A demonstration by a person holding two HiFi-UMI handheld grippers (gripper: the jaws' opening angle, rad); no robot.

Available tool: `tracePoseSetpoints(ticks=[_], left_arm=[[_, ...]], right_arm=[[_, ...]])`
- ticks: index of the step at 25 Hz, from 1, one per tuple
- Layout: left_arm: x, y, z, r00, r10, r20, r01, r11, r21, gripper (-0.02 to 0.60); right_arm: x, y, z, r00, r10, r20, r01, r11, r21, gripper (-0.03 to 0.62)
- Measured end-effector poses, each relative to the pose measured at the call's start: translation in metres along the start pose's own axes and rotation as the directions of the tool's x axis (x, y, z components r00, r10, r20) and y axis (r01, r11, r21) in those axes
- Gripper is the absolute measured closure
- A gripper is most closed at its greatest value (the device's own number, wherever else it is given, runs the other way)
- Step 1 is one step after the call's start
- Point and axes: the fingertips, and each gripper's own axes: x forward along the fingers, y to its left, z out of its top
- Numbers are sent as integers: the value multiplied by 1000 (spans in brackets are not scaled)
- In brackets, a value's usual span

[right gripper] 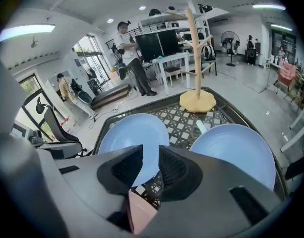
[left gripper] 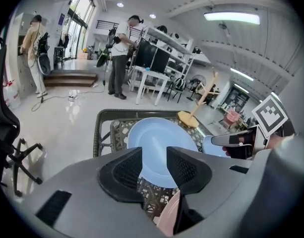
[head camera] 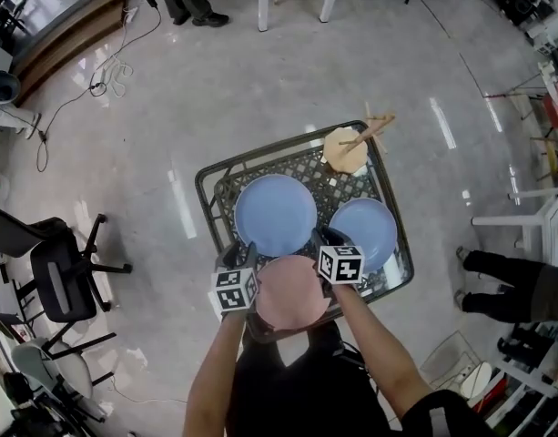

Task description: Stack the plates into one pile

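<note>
I hold 2 claws, 1 in each hand. My left claw [left gripper: 154, 158] is open. Its 2 jaws stand apart and nothing is pinched between them. My right claw [right gripper: 150, 158] is open too. It has a thin gap between its jaws and nothing is pressed in it.

Closest to me is the pink plate [head camera: 290, 291]. It lies flat at the near edge of the table [head camera: 208, 189], between my 2 claws. My left claw is at its left rim and my right claw is at its right rim. In each claw's own view the pink rim peeks out just below the jaws. I cannot tell if the jaws touch it.

Just past my left claw is the big blue plate [head camera: 276, 214]. It lies flat, and I can see it through the gap of each claw. Just past my right claw is the small blue plate [head camera: 362, 233], close beside the big one. The 3 plates lie side by side, and none is on top of another.

Farther off, past my right claw, a wooden stand [head camera: 347, 150] with pegs stands upright at the far corner of the table.

Off the table, a black chair [head camera: 60, 276] is well to the left of my left claw. A person [head camera: 506, 280] stands well to the right of my right claw.
</note>
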Motion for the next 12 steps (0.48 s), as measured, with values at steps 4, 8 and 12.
tracePoseSetpoints(ticks=[4,8,12], left_arm=[[25,14,-13,999,15,-47,-17,999,-29,411],[40,28,-25,996,35,-81,-39,998,-49,405],[54,37,-36,992,41,-123,-49,997,-62,397]], right_arm=[[24,-11,-13,999,-25,-43,26,999,25,506],[36,-14,-21,997,-28,-65,31,999,44,500],[46,-16,-27,995,-36,-91,41,998,57,498]])
